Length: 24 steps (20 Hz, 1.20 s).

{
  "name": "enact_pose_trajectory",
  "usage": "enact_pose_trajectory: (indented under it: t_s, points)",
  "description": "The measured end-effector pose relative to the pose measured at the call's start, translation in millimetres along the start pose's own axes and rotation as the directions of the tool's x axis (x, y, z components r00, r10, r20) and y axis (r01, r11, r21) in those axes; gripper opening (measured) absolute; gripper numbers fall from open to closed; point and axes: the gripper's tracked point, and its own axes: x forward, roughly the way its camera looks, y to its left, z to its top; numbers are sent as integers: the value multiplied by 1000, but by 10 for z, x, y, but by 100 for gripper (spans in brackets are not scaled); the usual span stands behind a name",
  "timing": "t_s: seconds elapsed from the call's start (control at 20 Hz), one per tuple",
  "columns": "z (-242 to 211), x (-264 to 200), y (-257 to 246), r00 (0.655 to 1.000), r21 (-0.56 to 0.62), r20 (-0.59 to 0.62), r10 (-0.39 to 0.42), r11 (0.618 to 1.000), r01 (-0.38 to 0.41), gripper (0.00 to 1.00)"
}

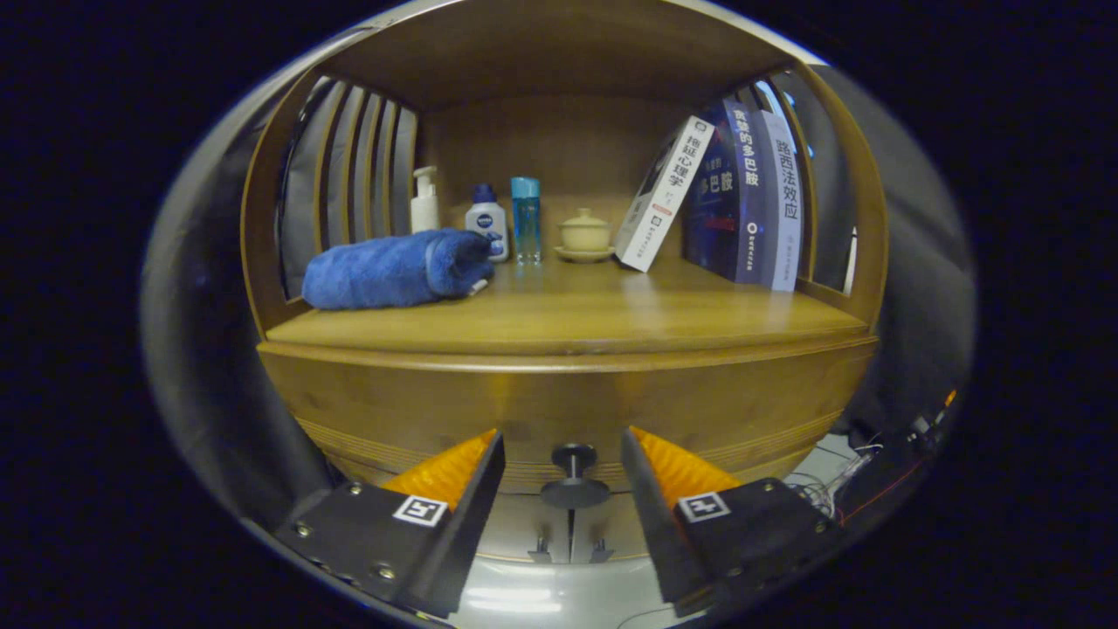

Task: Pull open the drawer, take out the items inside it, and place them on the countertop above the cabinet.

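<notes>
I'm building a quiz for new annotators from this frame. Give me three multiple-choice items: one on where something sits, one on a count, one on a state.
1. Where is the drawer knob relative to the gripper?
A. between its fingers
B. far left of both fingers
C. up on the countertop

2. How many books stand at the right of the countertop?
A. one
B. three
C. six

3. What state is the gripper in?
A. shut on the knob
B. shut on the blue towel
C. open

Answers:
1 A, the knob shows in the gap between the two fingers.
2 B, one leaning book plus two upright ones.
3 C, both fingers stand clear of the knob on either side.
</notes>
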Motion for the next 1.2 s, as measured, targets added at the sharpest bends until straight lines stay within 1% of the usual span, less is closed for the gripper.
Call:
enact_pose_trajectory:
  t_s: [0.05,0.15,0.25,0.35,0.45,0.65,1.0,1.05,1.1,1.2]
  points:
    - [-45,23,-44,1000,0,-12,-15,1000,15,70]
    - [-38,26,-22,1000,48,0,-5,999,5,55]
    - [-43,34,-27,1000,68,5,-30,997,29,39]
    - [-37,41,-27,998,40,16,-53,998,52,40]
    - [-30,42,-22,998,32,39,-59,998,58,40]
    - [-23,35,-9,996,-39,77,-33,999,37,40]
    - [-54,33,8,991,-58,130,-2,998,10,42]
    - [-52,33,5,990,-65,139,0,998,9,38]
    - [-53,13,-4,989,-71,148,-7,997,18,37]
    - [-61,-42,-8,985,-84,170,-23,996,38,31]
